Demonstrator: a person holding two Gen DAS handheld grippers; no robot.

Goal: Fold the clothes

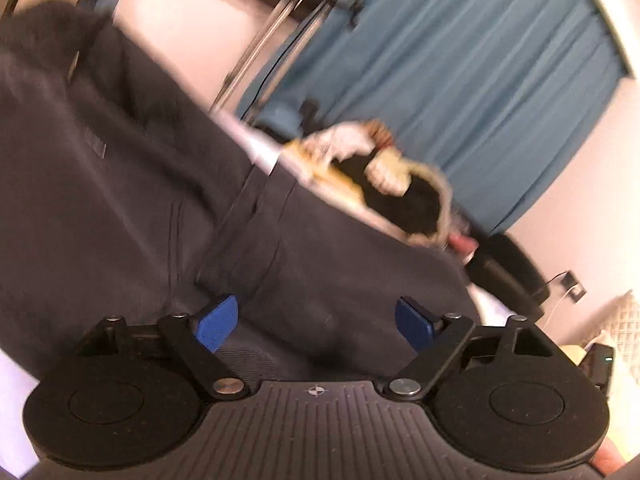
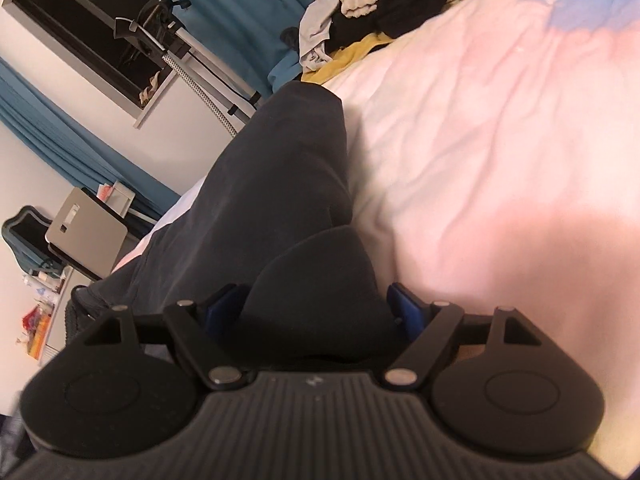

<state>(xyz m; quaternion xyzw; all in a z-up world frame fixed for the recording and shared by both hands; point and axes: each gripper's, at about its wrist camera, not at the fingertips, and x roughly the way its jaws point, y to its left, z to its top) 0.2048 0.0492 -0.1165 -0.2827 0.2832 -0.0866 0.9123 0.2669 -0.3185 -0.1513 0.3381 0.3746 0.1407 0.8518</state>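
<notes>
- Dark garment point(image 2: 280, 184), a thick navy or charcoal piece, lies stretched along the bed point(image 2: 480, 160) over a pale pink and white cover; a seam and a small label show in the left wrist view.
- Left hand-held gripper point(image 1: 316, 322) hovers low over the garment with its blue pads spread wide; cloth lies beneath and between them, but neither pad presses on it, so nothing is gripped there. That view is smeared by motion blur.
- Right hand-held gripper point(image 2: 316, 310) has a thick rounded bunch of the same dark cloth filling the space between its pads. The jaws stand wide, and the cloth appears to fill the gap from pad to pad, so I judge it a grip on a fat fold, though the contact itself is partly hidden.
- Pile of mixed clothes point(image 2: 380, 4), black, yellow, white and pale green, sits at the far end of the bed, unfolded and well apart from both hand-held grippers.
- Blue curtain point(image 1: 480, 80) and a metal stand point(image 2: 192, 52) are behind the bed, clear of the work.
- Progress, as a judgement: early. The garment is laid out but shows no neat, finished fold; one end is bunched in the right hand-held gripper, the left has yet to take hold, and the whole pile is left to do.
</notes>
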